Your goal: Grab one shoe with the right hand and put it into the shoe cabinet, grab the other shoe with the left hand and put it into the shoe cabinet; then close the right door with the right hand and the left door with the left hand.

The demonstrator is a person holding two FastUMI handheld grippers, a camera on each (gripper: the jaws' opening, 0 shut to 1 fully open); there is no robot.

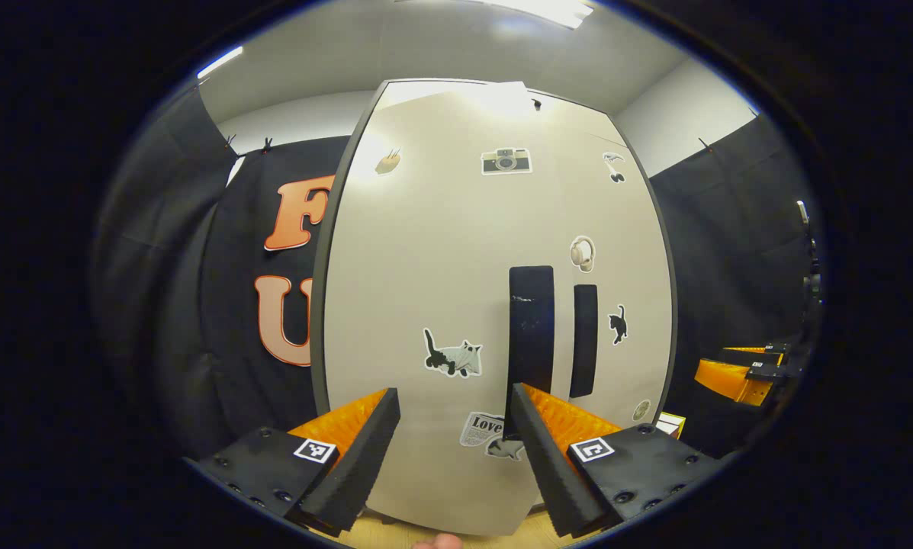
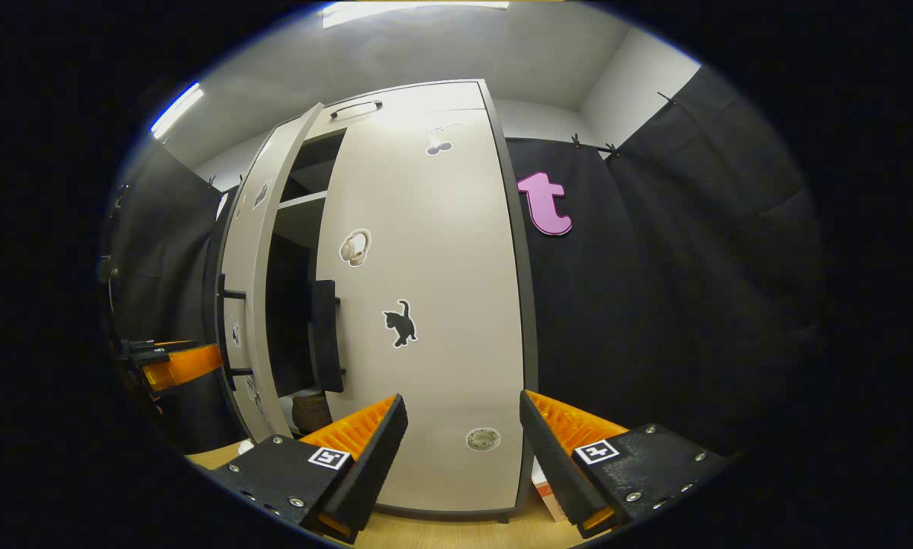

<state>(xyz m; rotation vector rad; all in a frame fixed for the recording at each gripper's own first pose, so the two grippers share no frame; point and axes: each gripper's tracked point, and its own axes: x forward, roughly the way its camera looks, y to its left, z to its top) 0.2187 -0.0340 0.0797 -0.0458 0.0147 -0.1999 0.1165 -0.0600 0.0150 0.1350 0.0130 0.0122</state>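
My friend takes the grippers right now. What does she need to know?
Left gripper: open, holding nothing, facing the left door, which stands ajar.
Right gripper: open, holding nothing, facing the right door, which looks shut.
A brown shoe shows inside the shoe cabinet through the gap; I can't see the second one.
Left to do: push the left door shut with the left gripper.

- The right gripper (image 2: pixel 460 450) hangs with its jaws spread before the shoe cabinet's (image 2: pixel 395 114) shut right door (image 2: pixel 433 305).
- The left door (image 2: pixel 254 274) stands ajar.
- A shoe (image 2: pixel 311 412) sits inside, low down.
- The left gripper (image 2: pixel 178 364) shows beside the left door.
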